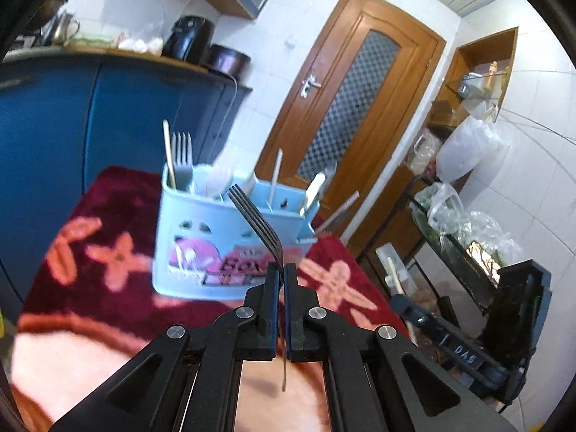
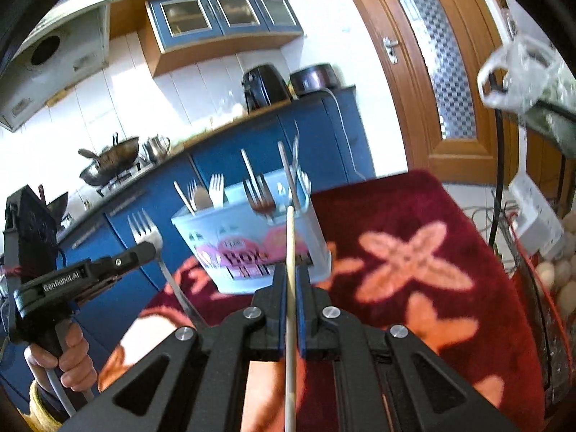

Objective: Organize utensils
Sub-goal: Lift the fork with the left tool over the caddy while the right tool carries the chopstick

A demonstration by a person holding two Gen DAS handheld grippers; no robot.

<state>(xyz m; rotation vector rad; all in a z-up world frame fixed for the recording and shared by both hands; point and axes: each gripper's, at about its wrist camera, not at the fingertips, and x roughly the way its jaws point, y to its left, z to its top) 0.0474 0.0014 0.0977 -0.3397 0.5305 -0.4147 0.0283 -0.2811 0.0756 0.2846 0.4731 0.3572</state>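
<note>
A light blue utensil caddy (image 1: 201, 237) with a pink label stands on the red flowered cloth (image 1: 90, 216); it holds forks, spoons and chopsticks in several compartments. My left gripper (image 1: 281, 270) is shut on a metal fork (image 1: 257, 221), tines up, just in front of the caddy. The right wrist view shows the caddy (image 2: 248, 248) too. My right gripper (image 2: 292, 270) is shut on a pale wooden chopstick (image 2: 291, 237) that points up toward the caddy. The left gripper (image 2: 153, 248) with its fork (image 2: 144, 226) shows at the left of that view.
Blue kitchen cabinets (image 1: 108, 108) with appliances stand behind the table. A wooden door (image 1: 352, 108) is at the back right. A wire rack (image 1: 460, 252) with plastic bags stands beyond the table's right edge. Woks (image 2: 108, 162) sit on the stove.
</note>
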